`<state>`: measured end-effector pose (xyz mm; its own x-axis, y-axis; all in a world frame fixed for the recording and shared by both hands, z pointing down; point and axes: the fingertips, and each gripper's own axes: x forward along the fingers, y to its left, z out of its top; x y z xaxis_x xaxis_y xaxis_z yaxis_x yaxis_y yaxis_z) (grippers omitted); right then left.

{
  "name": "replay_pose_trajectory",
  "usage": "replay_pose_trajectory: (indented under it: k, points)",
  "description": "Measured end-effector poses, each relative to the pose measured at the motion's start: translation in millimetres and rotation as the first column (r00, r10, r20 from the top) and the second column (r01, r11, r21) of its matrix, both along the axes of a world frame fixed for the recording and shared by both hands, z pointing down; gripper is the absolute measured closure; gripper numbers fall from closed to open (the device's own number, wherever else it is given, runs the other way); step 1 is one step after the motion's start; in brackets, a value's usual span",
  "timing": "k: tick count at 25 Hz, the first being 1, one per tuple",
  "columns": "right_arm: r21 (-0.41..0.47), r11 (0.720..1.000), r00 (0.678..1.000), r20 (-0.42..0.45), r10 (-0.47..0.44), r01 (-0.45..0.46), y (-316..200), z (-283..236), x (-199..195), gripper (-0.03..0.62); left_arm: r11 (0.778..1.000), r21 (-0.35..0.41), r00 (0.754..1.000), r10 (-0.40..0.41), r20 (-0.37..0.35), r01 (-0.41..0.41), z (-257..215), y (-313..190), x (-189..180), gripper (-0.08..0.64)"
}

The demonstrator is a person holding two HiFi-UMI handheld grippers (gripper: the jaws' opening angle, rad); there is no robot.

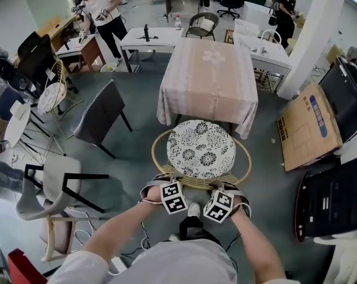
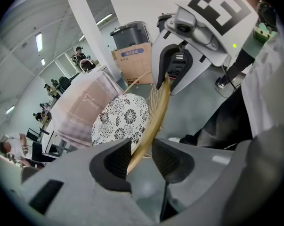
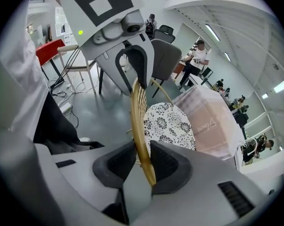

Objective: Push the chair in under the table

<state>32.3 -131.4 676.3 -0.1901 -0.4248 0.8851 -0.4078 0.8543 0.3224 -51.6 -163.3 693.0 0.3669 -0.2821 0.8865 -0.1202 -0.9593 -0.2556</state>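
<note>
A round rattan chair with a black-and-white floral cushion [image 1: 200, 149] stands in front of the table [image 1: 209, 76], which is draped in a pale pink cloth. The seat's far edge reaches the hanging cloth. My left gripper [image 1: 166, 180] is shut on the chair's rattan back rim [image 1: 193, 183] at its left side, my right gripper [image 1: 223, 186] on its right side. In the left gripper view the rim [image 2: 158, 109] runs between the pads of the left gripper [image 2: 141, 154]. In the right gripper view the rim [image 3: 138, 112] is pinched inside the right gripper [image 3: 142, 161].
A dark chair [image 1: 101, 114] stands tilted left of the table. A white and black chair [image 1: 48, 188] is near left. A cardboard box [image 1: 305, 126] and black cases [image 1: 332, 200] lie right. A white pillar [image 1: 311, 34] rises at back right. People work at desks behind.
</note>
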Motion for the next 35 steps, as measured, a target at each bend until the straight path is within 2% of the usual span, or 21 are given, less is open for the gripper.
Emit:
replay_pose_trajectory:
  k: [9, 17, 24, 29, 35]
  points:
    - [-0.004, 1.000, 0.999, 0.034, -0.006, 0.006, -48, -2, 19, 0.508, 1.000, -0.012, 0.999, -0.027, 0.029, 0.027, 0, -49, 18, 0.423]
    - [-0.037, 0.999, 0.996, 0.082, -0.033, 0.036, -77, -1, 34, 0.508, 0.998, -0.034, 0.995, -0.050, 0.084, 0.053, -1, -78, 33, 0.423]
    - [-0.053, 0.995, 0.993, 0.091, -0.075, 0.080, -94, -1, 41, 0.514, 0.997, -0.013, 0.990, -0.070, 0.125, 0.073, 1, -95, 41, 0.423]
    - [-0.049, 0.996, 0.993, 0.090, -0.074, 0.079, -109, -1, 44, 0.514, 0.995, 0.002, 0.986, -0.098, 0.133, 0.099, 2, -111, 44, 0.422]
    - [-0.050, 0.996, 0.993, 0.097, -0.070, 0.075, -126, -2, 46, 0.514, 0.996, 0.028, 0.988, -0.092, 0.126, 0.089, 2, -130, 48, 0.422]
